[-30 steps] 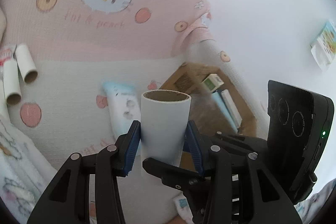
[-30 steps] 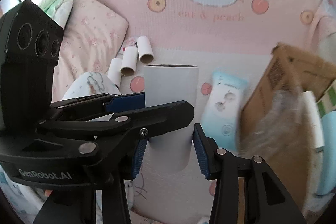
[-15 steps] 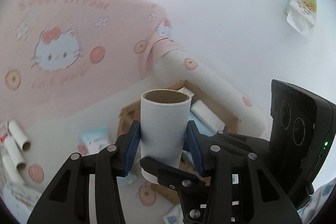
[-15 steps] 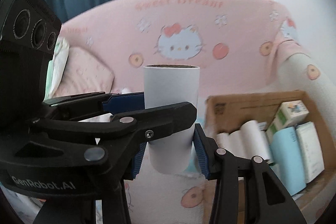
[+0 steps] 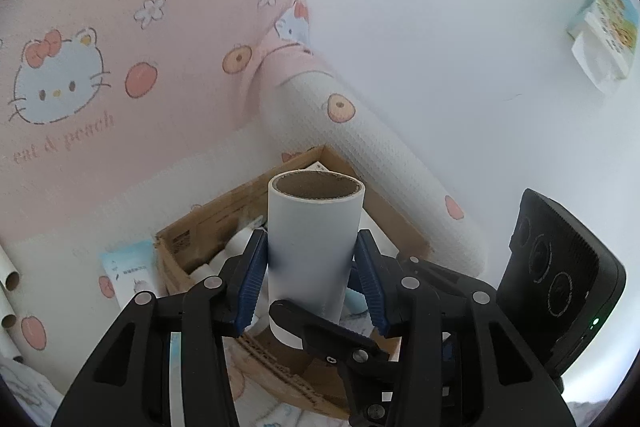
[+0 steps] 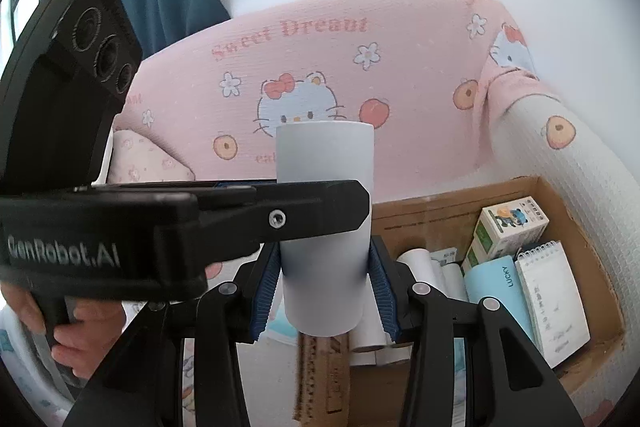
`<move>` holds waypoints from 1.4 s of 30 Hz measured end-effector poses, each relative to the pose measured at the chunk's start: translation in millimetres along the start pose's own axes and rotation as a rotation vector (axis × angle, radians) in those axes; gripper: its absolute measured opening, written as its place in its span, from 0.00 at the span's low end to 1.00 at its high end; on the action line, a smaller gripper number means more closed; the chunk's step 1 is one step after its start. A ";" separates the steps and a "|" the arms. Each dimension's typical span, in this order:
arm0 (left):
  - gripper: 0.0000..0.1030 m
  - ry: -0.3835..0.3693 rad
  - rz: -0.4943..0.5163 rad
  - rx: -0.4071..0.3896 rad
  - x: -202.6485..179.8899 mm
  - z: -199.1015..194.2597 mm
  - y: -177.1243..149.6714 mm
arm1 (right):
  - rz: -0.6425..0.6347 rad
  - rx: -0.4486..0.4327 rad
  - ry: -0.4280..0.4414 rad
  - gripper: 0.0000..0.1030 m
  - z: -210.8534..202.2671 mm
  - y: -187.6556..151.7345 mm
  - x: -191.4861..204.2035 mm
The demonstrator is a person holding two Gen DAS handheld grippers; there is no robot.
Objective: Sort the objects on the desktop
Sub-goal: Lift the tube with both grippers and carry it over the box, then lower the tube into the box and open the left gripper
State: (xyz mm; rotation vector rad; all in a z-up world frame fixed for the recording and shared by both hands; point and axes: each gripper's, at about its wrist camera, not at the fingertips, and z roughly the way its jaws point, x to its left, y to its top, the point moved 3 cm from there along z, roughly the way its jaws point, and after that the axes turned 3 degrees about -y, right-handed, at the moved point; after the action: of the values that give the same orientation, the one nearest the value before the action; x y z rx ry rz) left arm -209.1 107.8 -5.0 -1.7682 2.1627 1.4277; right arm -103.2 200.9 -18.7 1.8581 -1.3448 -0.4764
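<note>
Both grippers, left gripper point(image 5: 310, 279) and right gripper point(image 6: 325, 293), clamp one roll point(image 5: 314, 247) (base hidden).

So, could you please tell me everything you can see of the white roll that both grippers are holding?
The white roll is a wide cardboard tube: smooth white outside, brown cardboard inside at its open top rim. It stands upright in the air, in front of the open cardboard box. The left gripper clamps it between blue ribbed pads, and the right gripper grips it the same way, crosswise to the left one, lower on the tube. Nothing else visibly touches it.
</note>
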 end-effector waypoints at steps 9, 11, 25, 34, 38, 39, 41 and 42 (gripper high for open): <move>0.47 0.009 -0.151 0.108 19.9 37.9 19.7 | 0.040 0.087 0.040 0.40 24.2 7.6 -31.4; 0.47 0.032 -0.175 0.133 25.2 47.0 20.2 | 0.048 0.108 0.061 0.40 32.8 5.6 -37.2; 0.47 0.141 -0.325 0.307 58.5 102.6 5.2 | 0.115 0.342 0.083 0.40 86.9 -15.2 -62.3; 0.43 0.200 -0.312 0.373 70.9 117.2 -7.9 | 0.178 0.495 0.060 0.40 114.3 -37.7 -66.8; 0.32 0.212 -0.337 0.398 78.8 122.6 -12.9 | 0.189 0.533 0.066 0.40 120.8 -43.6 -66.2; 0.29 0.222 -0.337 0.397 81.0 124.1 -13.8 | 0.193 0.540 0.068 0.40 122.3 -44.2 -66.3; 0.20 0.231 -0.333 0.394 83.9 122.9 -14.2 | 0.198 0.550 0.077 0.40 124.9 -44.7 -66.3; 0.19 0.229 -0.333 0.393 85.4 122.4 -14.4 | 0.198 0.556 0.080 0.40 126.6 -44.8 -65.9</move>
State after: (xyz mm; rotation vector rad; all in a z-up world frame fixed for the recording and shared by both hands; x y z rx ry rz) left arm -291.4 119.5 -129.8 -2.0757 1.9358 0.7041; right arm -186.3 220.7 -141.5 2.1147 -1.7036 0.0900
